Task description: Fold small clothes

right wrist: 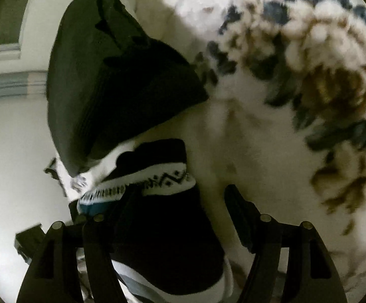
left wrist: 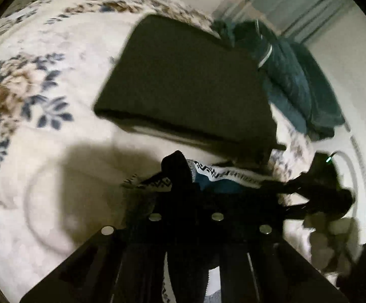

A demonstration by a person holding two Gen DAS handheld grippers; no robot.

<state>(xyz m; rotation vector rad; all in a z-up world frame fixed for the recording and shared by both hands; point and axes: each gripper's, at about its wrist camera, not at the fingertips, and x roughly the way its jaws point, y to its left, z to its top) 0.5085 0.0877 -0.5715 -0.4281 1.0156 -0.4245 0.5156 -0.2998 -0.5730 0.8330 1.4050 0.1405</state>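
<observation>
1. Left wrist view: the left gripper (left wrist: 183,176) has its jaws closed on the patterned sock (left wrist: 223,176), lifting its edge off the bed (left wrist: 56,176), probably for a fold; a folded dark cloth (left wrist: 183,83) lies beyond.
2. Right wrist view: the right gripper (right wrist: 183,207) has its jaws open, straddling the sock (right wrist: 157,176) without pinching, seemingly ready to take the other end.

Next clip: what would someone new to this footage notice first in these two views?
Probably the dark folded garment, lying flat on the white floral blanket in the middle of the left wrist view. Next, the black sock with a white zigzag-patterned band, low in the right wrist view, between the open right tongs. A heap of teal clothes lies to the right of the folded garment.
</observation>
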